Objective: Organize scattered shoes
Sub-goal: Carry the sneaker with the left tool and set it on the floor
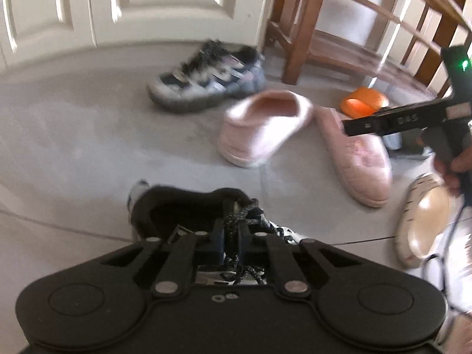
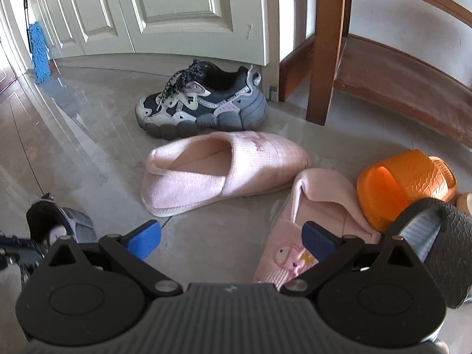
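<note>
My left gripper [image 1: 231,243] is shut on the laces and tongue of a black, grey and white sneaker [image 1: 165,206], held close below the camera; its heel shows in the right wrist view [image 2: 59,221]. The matching sneaker [image 1: 206,75] [image 2: 203,100] stands on the floor by the white door. Two pink slippers lie between: one [image 1: 262,129] [image 2: 224,168] on its side, the other [image 1: 357,159] [image 2: 298,233] just under my right gripper [image 2: 231,240], which is open and empty. The right gripper also shows in the left wrist view [image 1: 398,119].
An orange slide [image 2: 407,180] [image 1: 364,101] lies by a wooden shoe rack [image 2: 398,73] [image 1: 324,41]. A dark grey slide [image 2: 433,236] is at the right edge. A beige slipper [image 1: 421,221] lies at the right. A blue mop [image 2: 38,50] leans far left. The floor is glossy tile.
</note>
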{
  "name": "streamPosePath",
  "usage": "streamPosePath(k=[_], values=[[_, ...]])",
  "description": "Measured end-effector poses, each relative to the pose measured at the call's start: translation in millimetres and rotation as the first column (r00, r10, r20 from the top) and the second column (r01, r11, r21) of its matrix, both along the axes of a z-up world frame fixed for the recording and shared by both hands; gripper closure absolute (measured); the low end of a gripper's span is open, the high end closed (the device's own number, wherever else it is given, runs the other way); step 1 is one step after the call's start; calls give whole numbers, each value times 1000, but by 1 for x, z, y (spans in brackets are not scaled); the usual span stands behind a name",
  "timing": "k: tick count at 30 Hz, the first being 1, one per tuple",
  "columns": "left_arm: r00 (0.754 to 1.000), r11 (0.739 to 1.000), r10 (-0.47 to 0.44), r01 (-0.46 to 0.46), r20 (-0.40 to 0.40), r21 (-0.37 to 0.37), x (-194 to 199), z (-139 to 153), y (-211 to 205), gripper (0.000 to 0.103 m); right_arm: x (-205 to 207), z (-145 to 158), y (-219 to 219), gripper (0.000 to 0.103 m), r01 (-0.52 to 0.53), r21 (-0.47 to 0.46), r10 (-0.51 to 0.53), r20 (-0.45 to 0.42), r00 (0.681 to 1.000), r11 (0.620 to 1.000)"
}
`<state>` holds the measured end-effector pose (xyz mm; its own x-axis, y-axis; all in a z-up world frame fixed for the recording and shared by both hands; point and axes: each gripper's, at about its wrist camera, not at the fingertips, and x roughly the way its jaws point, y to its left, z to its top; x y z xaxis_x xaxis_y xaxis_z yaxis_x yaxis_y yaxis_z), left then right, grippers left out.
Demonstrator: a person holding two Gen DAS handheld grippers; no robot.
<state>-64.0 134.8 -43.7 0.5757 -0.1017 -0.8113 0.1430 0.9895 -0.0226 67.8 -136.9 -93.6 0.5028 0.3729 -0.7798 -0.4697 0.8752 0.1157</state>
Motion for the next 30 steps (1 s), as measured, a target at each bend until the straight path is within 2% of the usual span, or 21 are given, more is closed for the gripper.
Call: streamPosePath(k=[4, 8, 10, 12, 13, 17, 19, 22, 24, 25, 28, 30], values=[[999, 992, -11, 7, 31, 127, 6, 6, 14, 99, -2, 0, 5, 0, -22, -1, 22, 8, 1000, 1000], [1000, 990, -18, 17, 9, 140, 11, 8, 23, 98, -4, 0, 10, 0, -45, -3, 45, 16, 999, 999], [1000, 992, -18, 18, 1, 125, 9, 8, 22, 94, -5, 0, 13, 0, -56, -4, 56, 19, 998, 998], [998, 996, 55, -57, 19, 75, 3, 12, 24, 81, -5, 0, 15, 0, -67, -5, 67, 23, 997, 998], [994, 994, 103, -104, 24, 40, -1, 13, 27, 79, -6, 0, 16, 0, -72, -5, 72, 25, 997, 997], [970, 970, 239, -237, 47, -53, -21, 18, 40, 63, -8, 0, 21, 0, -94, -7, 95, 33, 995, 996], [958, 957, 284, -280, 47, -71, -31, 18, 45, 57, -9, 0, 24, 0, -105, -8, 106, 37, 994, 994], [920, 918, 391, -388, 31, -83, -36, 12, 51, 56, -10, 1, 23, 0, -137, -12, 138, 39, 990, 990], [873, 865, 488, -482, 13, -137, -34, 10, 62, 56, -13, 1, 27, 0, -161, -16, 161, 48, 986, 987], [856, 846, 517, -510, 2, -155, -32, 9, 67, 56, -15, 2, 29, 0, -172, -17, 173, 54, 983, 985], [824, 808, 566, -561, -27, -180, -24, 3, 76, 57, -19, 3, 33, 0, -201, -33, 203, 69, 977, 979], [802, 790, 595, -595, -45, -150, -15, -5, 77, 58, -20, 3, 34, 0, -211, -37, 213, 70, 975, 977]])
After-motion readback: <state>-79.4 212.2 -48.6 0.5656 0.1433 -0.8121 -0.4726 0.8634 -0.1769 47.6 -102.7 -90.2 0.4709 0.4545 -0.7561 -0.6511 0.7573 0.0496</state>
